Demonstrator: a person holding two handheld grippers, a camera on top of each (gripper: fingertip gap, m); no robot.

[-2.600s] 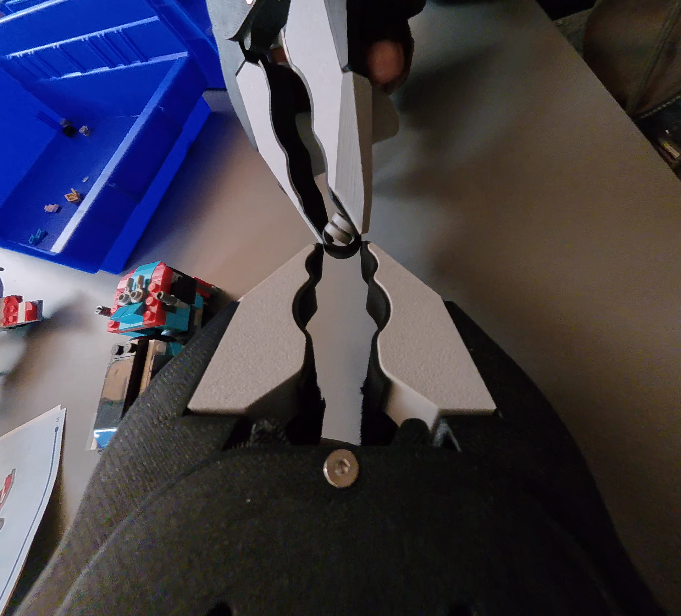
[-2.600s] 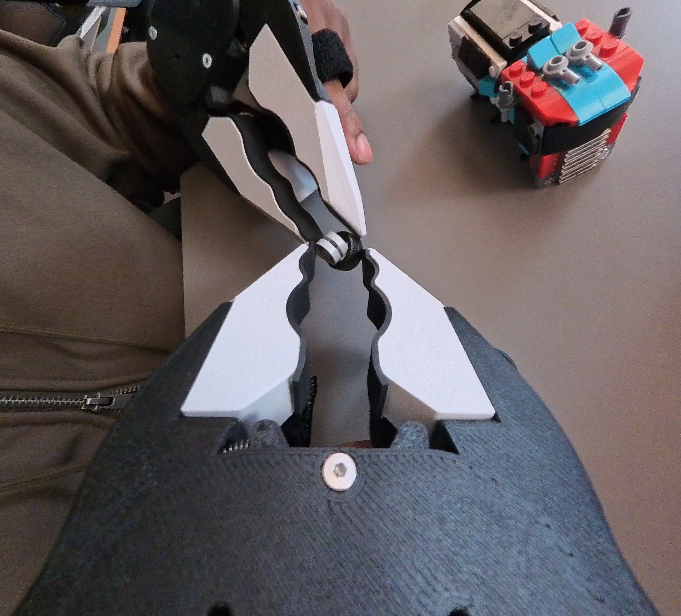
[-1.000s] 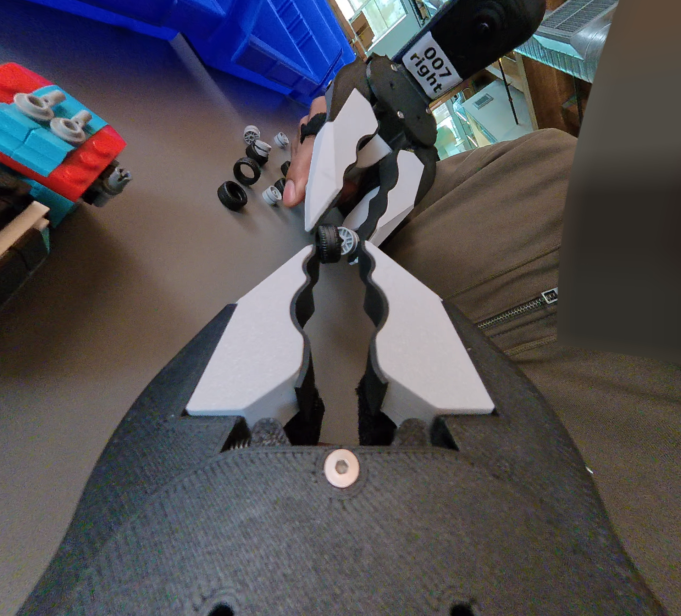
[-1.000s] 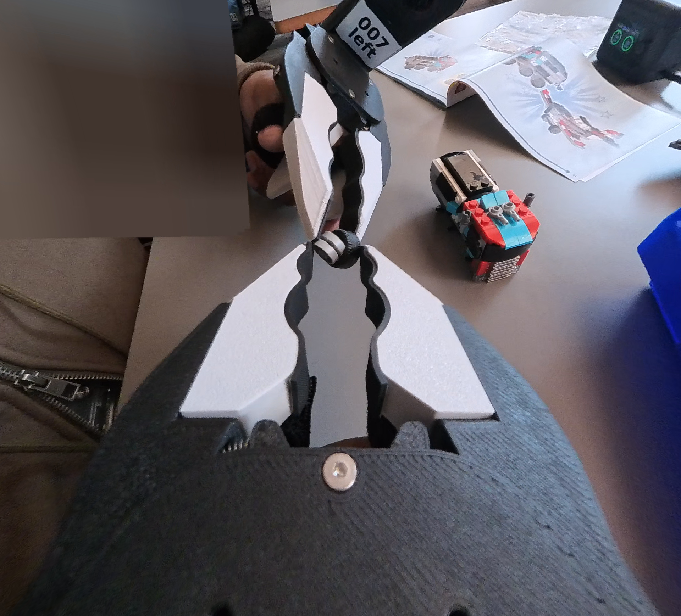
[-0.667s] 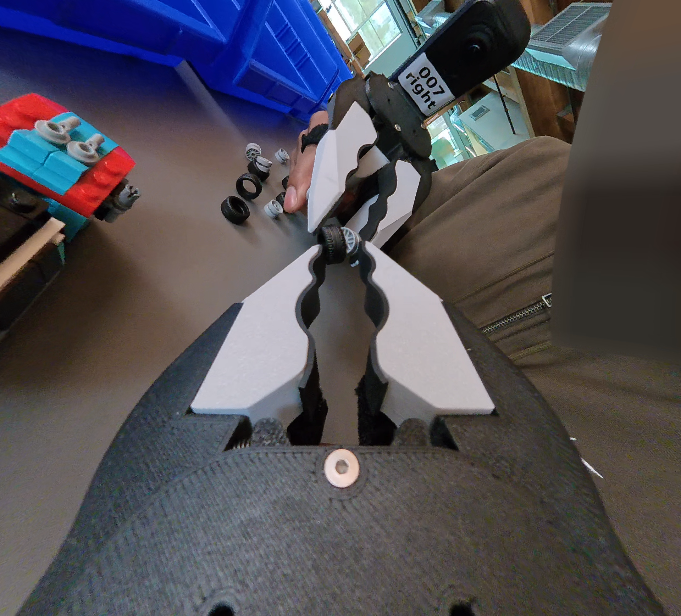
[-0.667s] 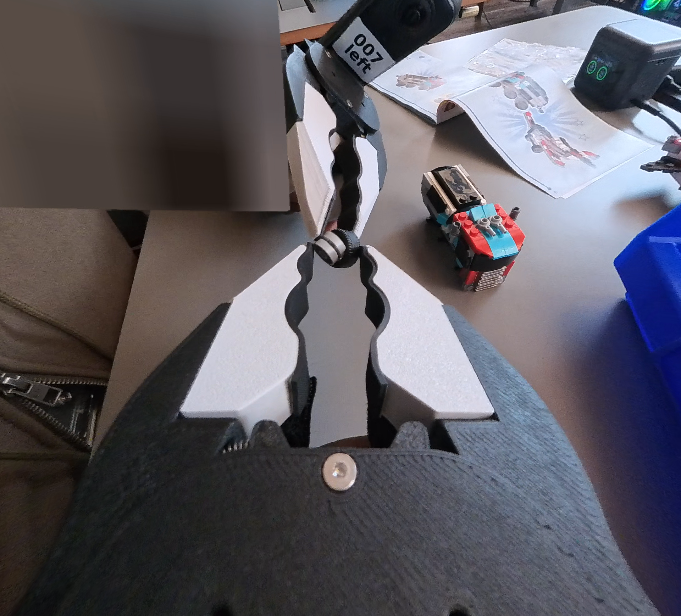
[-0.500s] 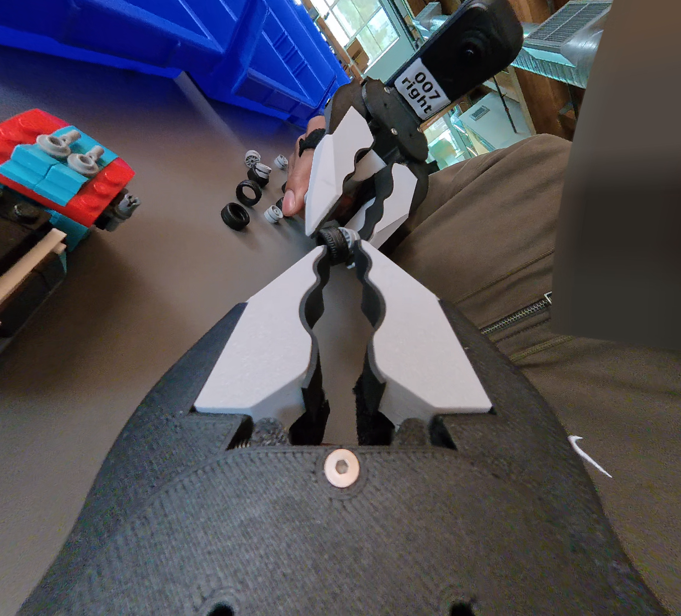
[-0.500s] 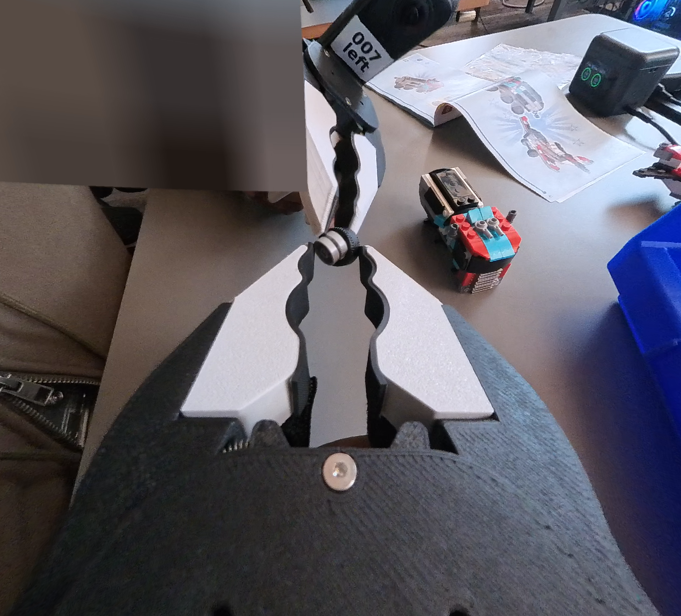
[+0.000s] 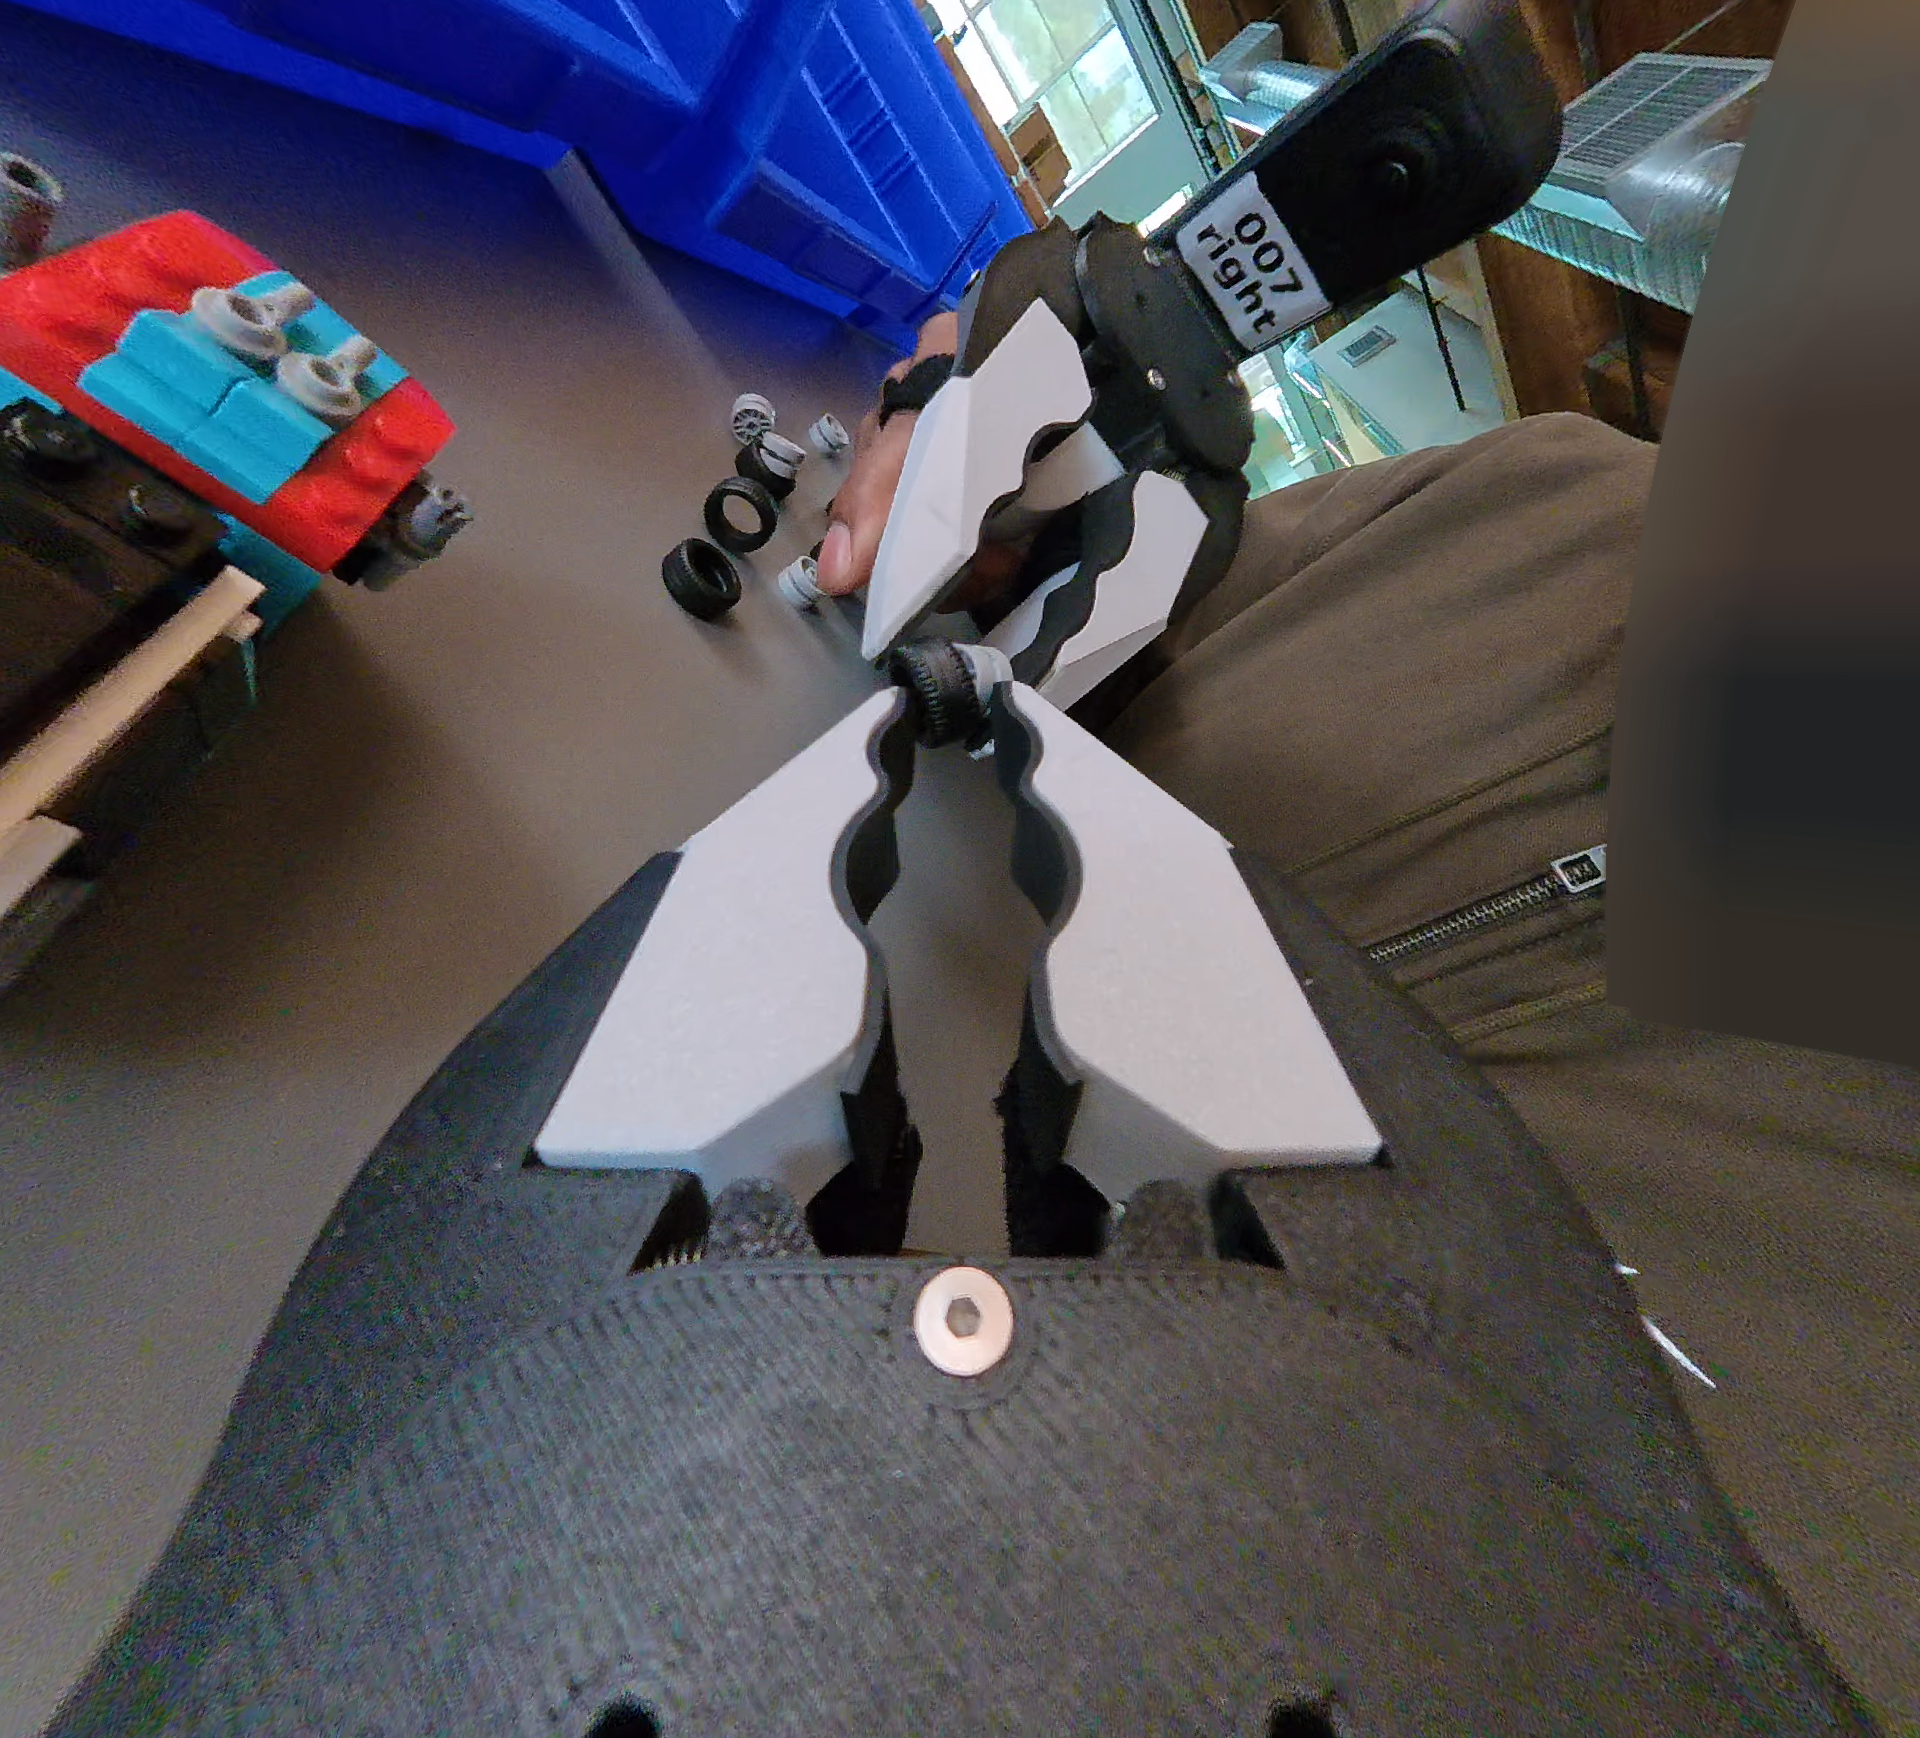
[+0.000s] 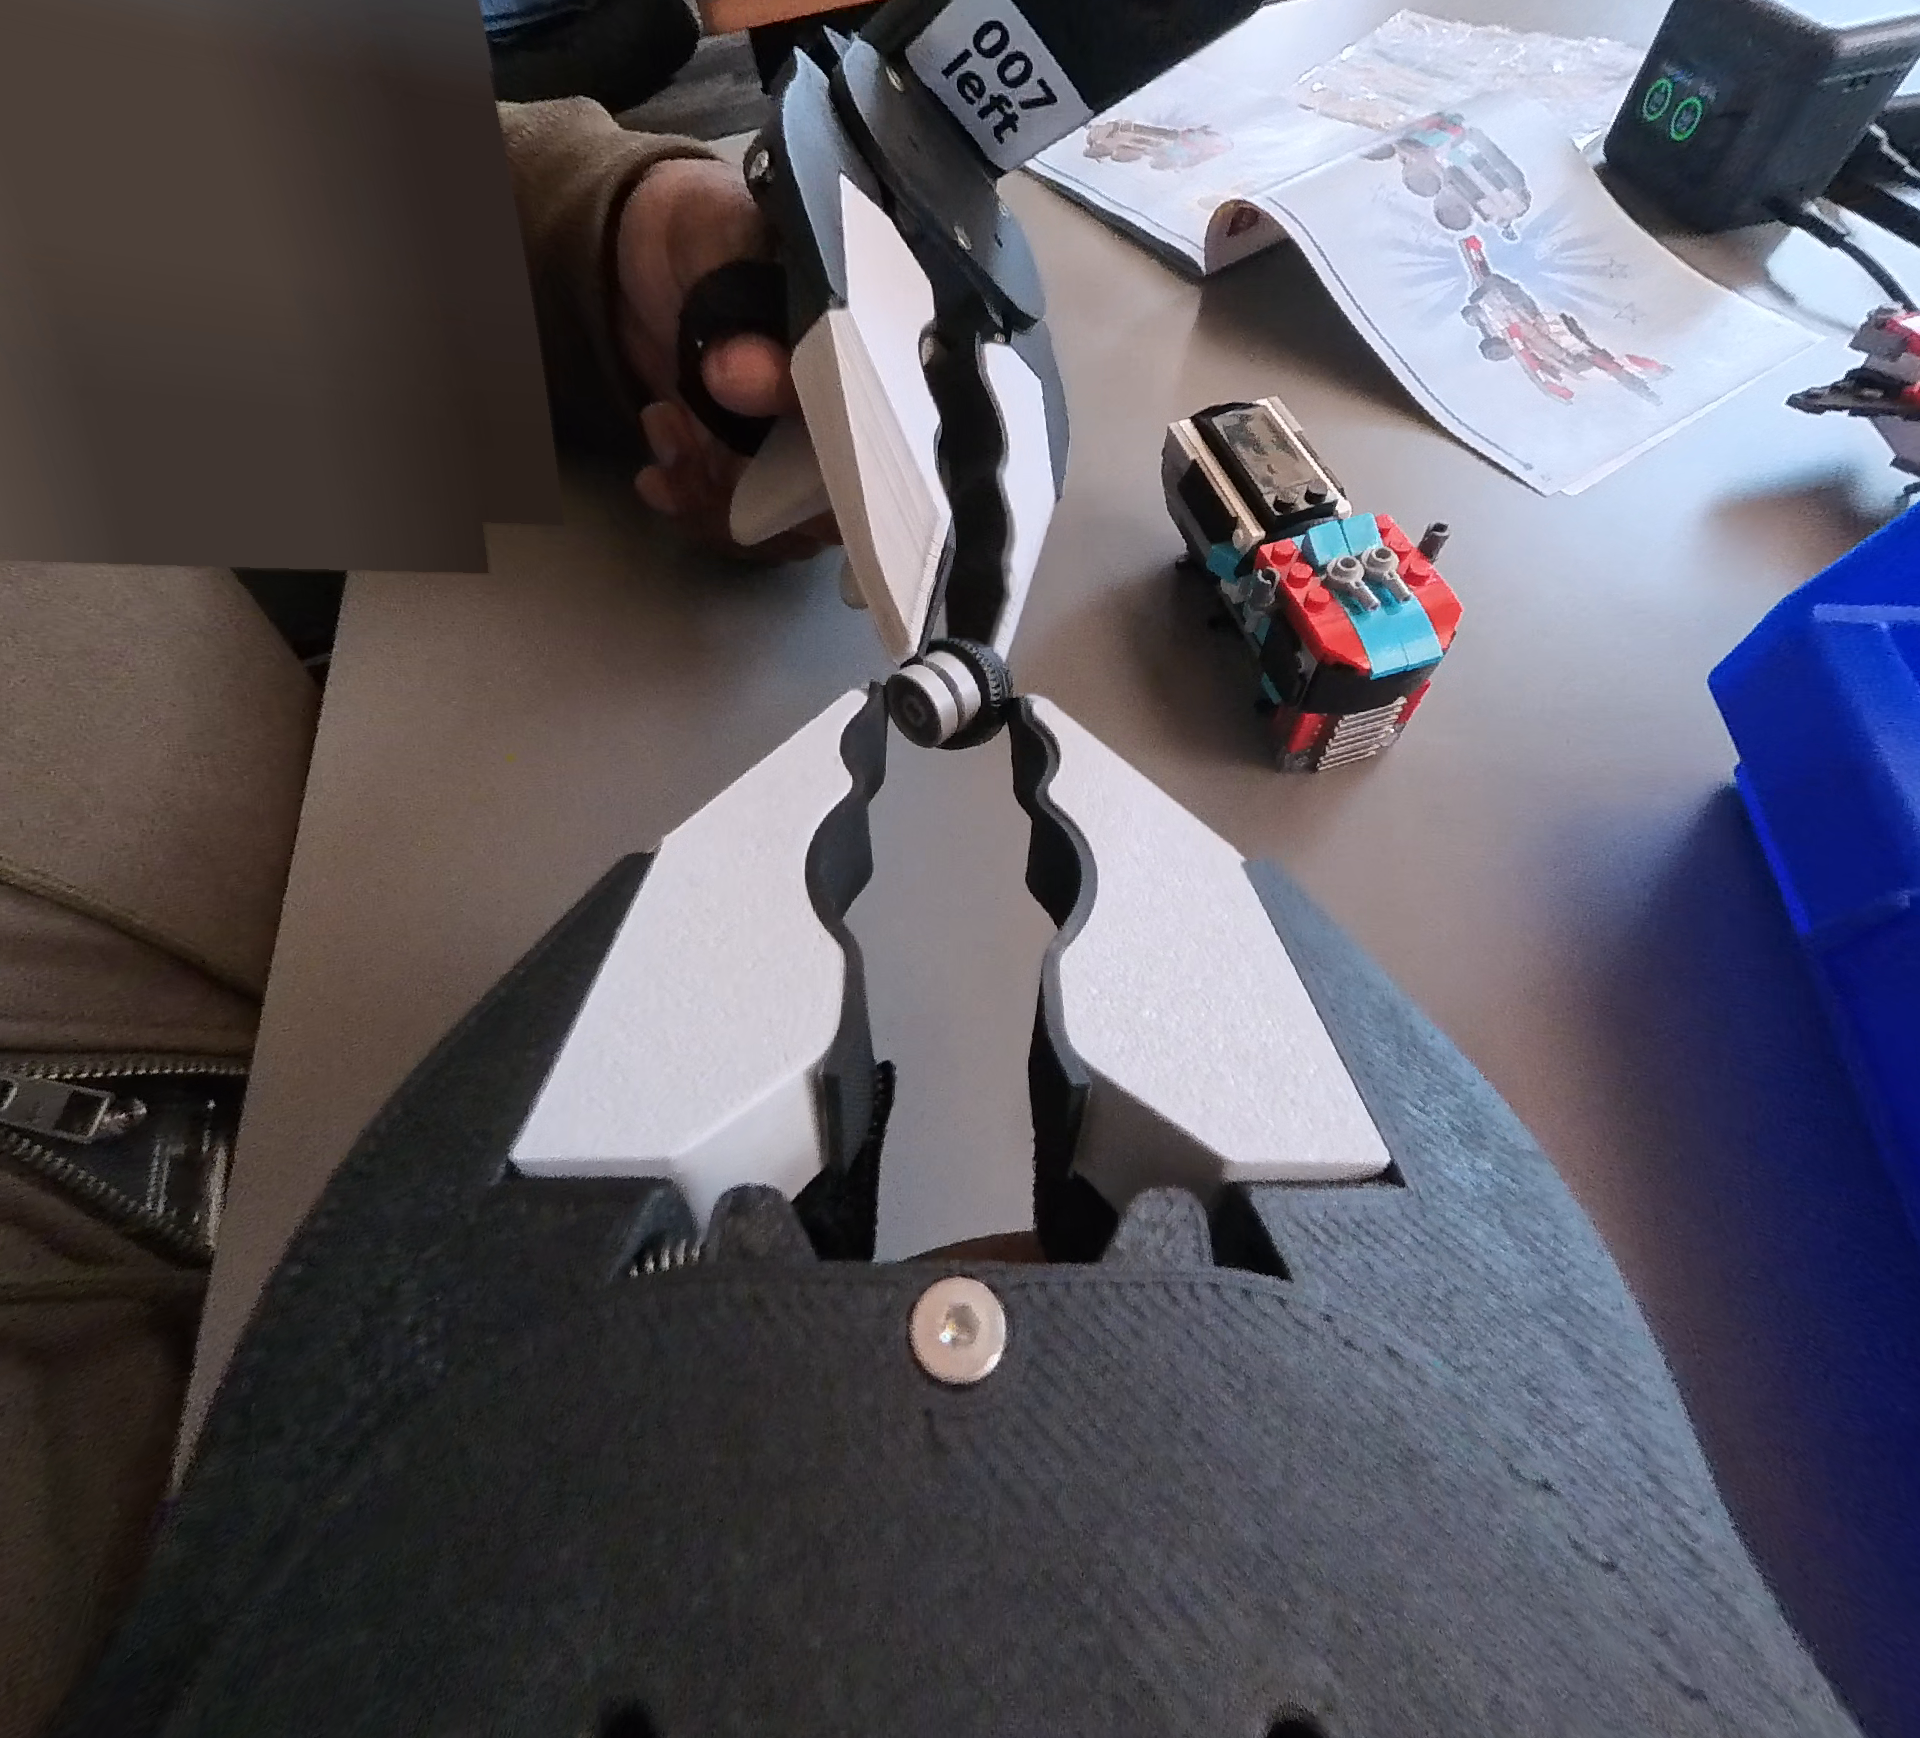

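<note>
Grippers meet mid-frame: left gripper point(image 9: 945, 701) and right gripper point(image 10: 948, 714) both clamp one small wheel point(image 10: 940, 703), toy truck point(image 10: 1320, 608) at right.

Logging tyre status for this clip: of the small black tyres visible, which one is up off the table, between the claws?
The black tyre on a grey hub, gripped between both claws' tips. The two bare tyres lie hubless on the table beyond.

brick truck point(image 9: 187, 441) cut off at left edge, blue bin point(image 10: 1839, 753) cropped at right edge
</note>
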